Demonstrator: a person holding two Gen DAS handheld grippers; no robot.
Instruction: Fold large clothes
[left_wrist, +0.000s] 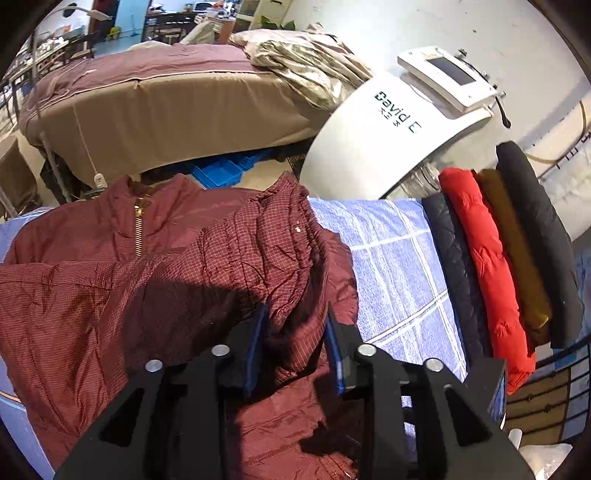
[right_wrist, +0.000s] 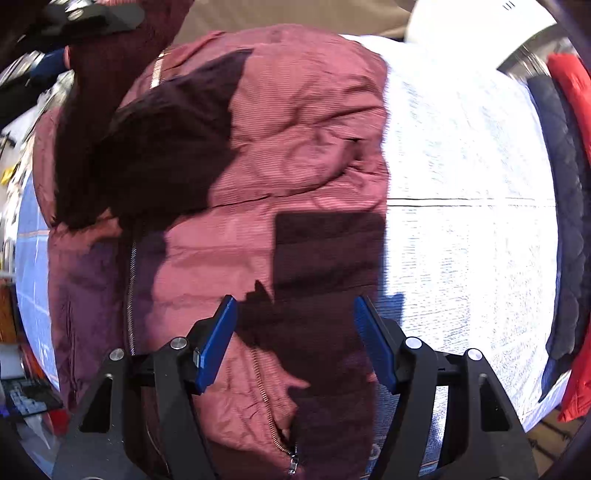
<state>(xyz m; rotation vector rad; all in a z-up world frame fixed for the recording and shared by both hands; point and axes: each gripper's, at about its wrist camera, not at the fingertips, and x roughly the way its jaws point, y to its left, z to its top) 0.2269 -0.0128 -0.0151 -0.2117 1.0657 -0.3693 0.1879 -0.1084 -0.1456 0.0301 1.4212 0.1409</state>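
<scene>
A maroon zip-up puffer jacket (left_wrist: 155, 266) lies on a blue-and-white checked sheet (left_wrist: 399, 258), its sleeve folded across the front. My left gripper (left_wrist: 295, 325) is open just above the folded sleeve fabric, jaws on either side of a bunch of it. In the right wrist view the same jacket (right_wrist: 295, 129) lies flat with its zipper (right_wrist: 130, 280) running down the left. My right gripper (right_wrist: 293, 314) is open and empty, hovering above the jacket's lower right part. The other gripper shows at the top left of the right wrist view (right_wrist: 85, 18).
Folded garments lie stacked at the sheet's right edge: navy (left_wrist: 454, 266), red (left_wrist: 487, 266), brown (left_wrist: 517, 251) and black (left_wrist: 543, 236). A white machine (left_wrist: 391, 125) stands behind. A bed with a maroon cover (left_wrist: 147, 85) is further back. Bare sheet (right_wrist: 469, 184) lies right of the jacket.
</scene>
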